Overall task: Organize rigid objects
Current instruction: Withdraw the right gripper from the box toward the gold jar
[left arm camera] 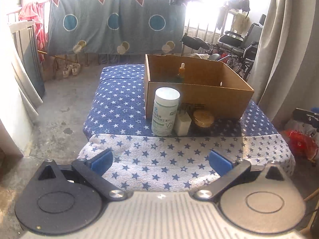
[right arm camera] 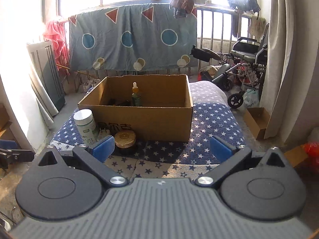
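Left gripper [left arm camera: 161, 162]: we hold its jaws apart, empty.
Right gripper [right arm camera: 162, 148]: likewise apart, empty.
Box [right arm camera: 159, 119]: a dropper bottle [right arm camera: 136, 96] stands inside.

Left wrist view: taken from behind the left gripper [left arm camera: 161, 162], angled down over the near end of the star-patterned blue and white cloth [left arm camera: 119, 103]. The open brown cardboard box [left arm camera: 199, 101] is seen ahead, slightly right.

Right wrist view: taken likewise from behind the right gripper [right arm camera: 162, 148], nearer the box [right arm camera: 159, 123]. Box, cloth [right arm camera: 211, 119] and white cylindrical bottle [left arm camera: 165, 111] [right arm camera: 85, 125] are shared.
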A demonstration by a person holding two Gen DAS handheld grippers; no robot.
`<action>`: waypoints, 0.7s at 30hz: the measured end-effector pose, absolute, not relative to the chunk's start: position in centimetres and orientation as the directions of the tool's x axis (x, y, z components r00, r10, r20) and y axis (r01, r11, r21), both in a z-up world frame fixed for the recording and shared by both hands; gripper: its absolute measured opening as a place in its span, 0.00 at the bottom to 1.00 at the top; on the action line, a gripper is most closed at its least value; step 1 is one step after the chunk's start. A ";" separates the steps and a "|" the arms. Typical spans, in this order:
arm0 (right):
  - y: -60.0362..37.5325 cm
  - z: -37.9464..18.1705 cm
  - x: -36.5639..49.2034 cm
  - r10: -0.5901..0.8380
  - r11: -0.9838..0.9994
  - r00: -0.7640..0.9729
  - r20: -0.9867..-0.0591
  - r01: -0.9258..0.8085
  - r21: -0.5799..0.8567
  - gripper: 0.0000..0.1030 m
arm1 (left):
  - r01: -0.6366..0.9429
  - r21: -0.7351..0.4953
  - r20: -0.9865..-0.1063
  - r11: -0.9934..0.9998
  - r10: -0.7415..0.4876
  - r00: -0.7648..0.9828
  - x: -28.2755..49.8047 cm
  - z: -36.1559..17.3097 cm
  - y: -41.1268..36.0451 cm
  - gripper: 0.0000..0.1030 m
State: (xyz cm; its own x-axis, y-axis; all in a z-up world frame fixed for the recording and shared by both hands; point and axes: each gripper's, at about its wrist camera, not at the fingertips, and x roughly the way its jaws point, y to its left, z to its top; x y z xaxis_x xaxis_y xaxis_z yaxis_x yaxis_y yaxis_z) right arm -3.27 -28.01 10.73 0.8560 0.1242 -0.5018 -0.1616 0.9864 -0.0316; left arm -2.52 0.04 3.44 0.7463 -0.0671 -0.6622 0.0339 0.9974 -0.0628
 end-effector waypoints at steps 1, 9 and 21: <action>-28.3 10.9 -3.4 0.114 0.985 0.857 -0.503 -0.164 -0.056 0.99 | 0.023 0.024 -0.651 0.999 -0.002 0.759 -2.4 3.1 -0.6 1.00; -31.0 11.0 -2.1 0.282 0.955 0.837 -0.470 -0.291 0.055 0.99 | 0.054 0.315 -0.563 0.948 0.141 0.814 -0.3 0.5 -5.7 1.00; -29.5 2.6 12.7 0.579 0.802 0.590 -0.563 -0.287 0.523 0.93 | 0.342 0.204 -0.659 0.917 -0.130 0.741 7.6 -2.3 -12.1 0.74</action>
